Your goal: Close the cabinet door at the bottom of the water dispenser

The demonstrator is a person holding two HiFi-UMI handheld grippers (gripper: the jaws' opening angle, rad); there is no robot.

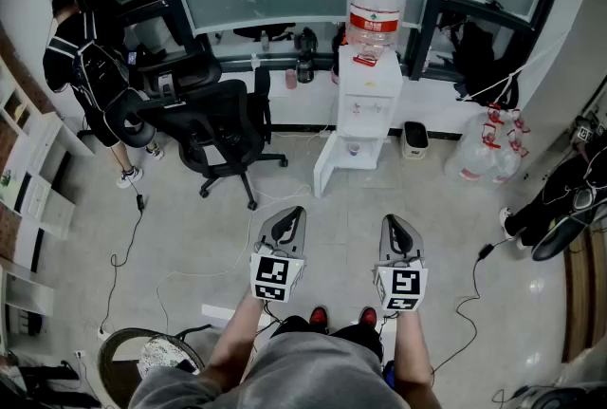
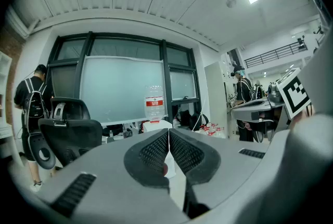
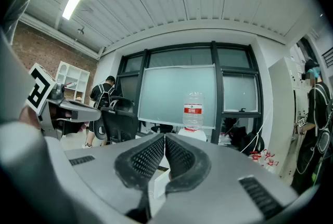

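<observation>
claws, head view: left claw [image 1: 287, 222] and right claw [image 1: 396, 229] hang well short of the dispenser [image 1: 370, 99], its low door [image 1: 330, 167] swung open. left gripper view: pressed together, empty. right gripper view: likewise. door likely light, stiff; push near its free edge.

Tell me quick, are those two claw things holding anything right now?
Left gripper: shut, holding nothing.
Right gripper: shut, holding nothing.
</observation>
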